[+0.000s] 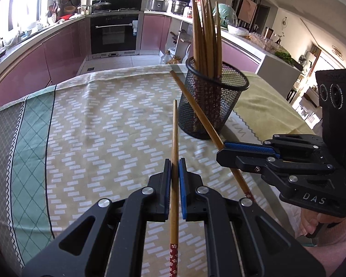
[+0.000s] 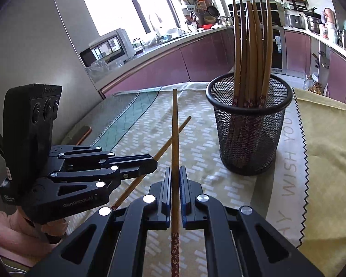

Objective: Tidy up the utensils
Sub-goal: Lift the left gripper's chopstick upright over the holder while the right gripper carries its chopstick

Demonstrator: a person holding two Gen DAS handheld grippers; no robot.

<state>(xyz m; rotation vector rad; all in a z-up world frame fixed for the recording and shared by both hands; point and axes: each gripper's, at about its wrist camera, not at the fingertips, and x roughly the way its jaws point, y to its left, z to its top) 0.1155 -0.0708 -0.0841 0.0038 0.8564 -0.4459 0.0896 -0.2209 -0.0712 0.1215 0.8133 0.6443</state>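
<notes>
In the mesh cup point(image 2: 249, 136), a bundle of chopsticks point(image 2: 251, 53) stands upright.

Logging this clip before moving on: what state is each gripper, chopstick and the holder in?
Left gripper: shut on a chopstick.
Right gripper: shut on another chopstick.
Mesh holder: upright on the tablecloth, chopsticks standing inside.
Bundle of chopsticks: tips up, leaning together.

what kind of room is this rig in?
A home kitchen, most likely: built-in oven under a hob, pink cabinets along a cluttered counter, and a microwave by the window. Work happens on a cloth-covered table.
</notes>
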